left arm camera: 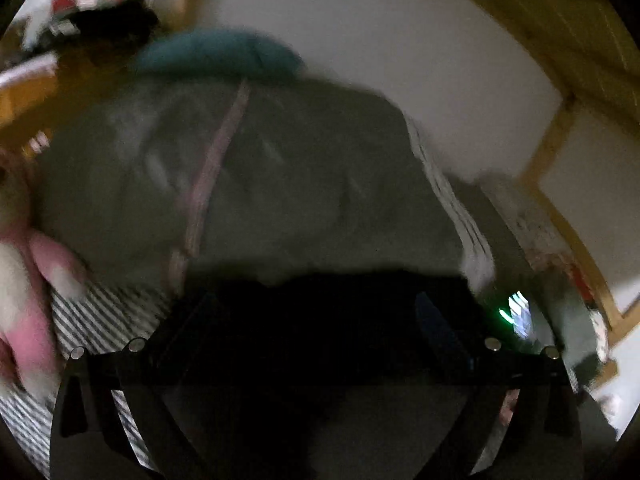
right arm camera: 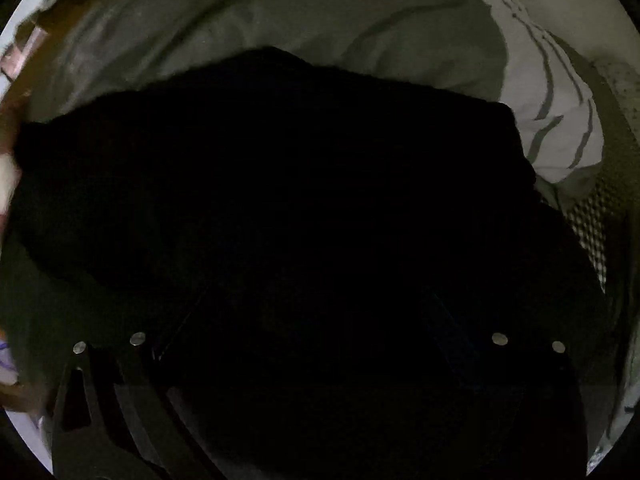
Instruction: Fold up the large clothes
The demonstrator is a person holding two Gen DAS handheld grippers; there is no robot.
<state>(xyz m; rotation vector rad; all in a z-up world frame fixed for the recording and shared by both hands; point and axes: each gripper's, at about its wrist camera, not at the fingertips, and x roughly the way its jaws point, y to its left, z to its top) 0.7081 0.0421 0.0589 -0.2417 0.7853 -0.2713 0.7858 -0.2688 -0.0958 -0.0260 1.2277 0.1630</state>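
A large black garment lies on a grey-green bedspread and fills most of the right wrist view. Its edge also shows low in the blurred left wrist view. My left gripper is down in the black cloth; its fingertips are lost in the dark, so I cannot tell how the jaws stand. My right gripper is also buried in black cloth, fingertips hidden.
A white pillow with grey stripes lies at the right. A teal cushion sits at the far end of the bedspread. A pink and white soft item and striped cloth lie at the left. A wooden-framed wall stands behind.
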